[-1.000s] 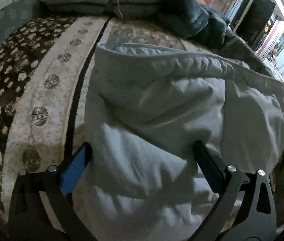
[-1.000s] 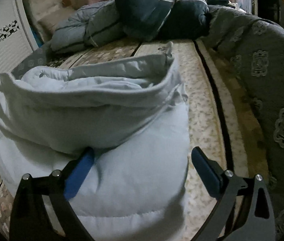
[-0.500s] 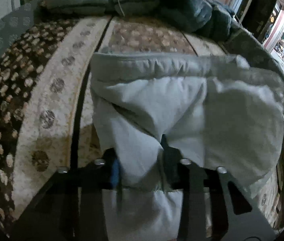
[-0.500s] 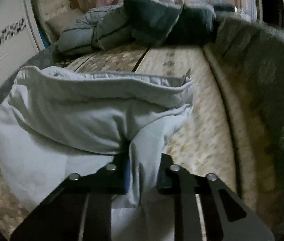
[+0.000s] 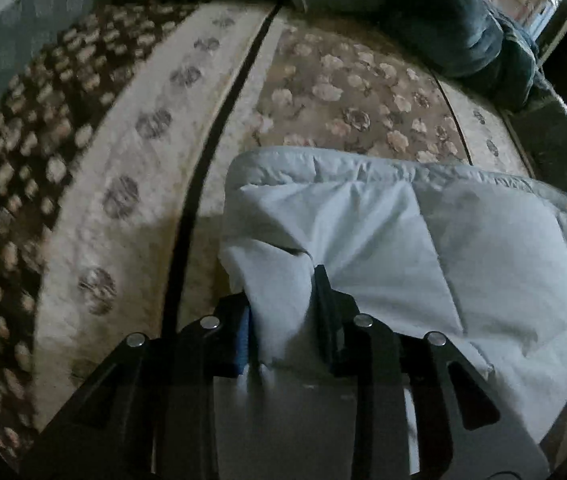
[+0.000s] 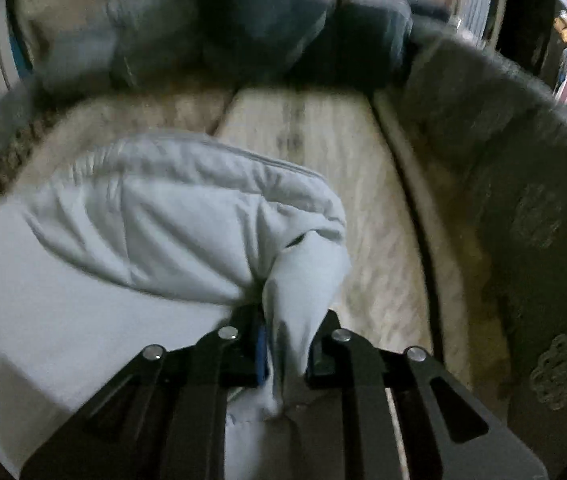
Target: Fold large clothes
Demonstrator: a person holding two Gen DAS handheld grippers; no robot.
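While pinched (both grippers), pale padded garment [image 5: 383, 240] on bedspread [image 5: 131, 184].

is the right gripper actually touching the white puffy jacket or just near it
Touching. The right wrist view shows the right gripper shut on a bunched fold of the white jacket, fabric squeezed between both fingers.

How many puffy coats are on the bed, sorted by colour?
Pale grey-white coat, pinched by both grippers: 1
Grey-blue coat at the far end: 1
Dark navy coats at the far end: 2
Total: 4
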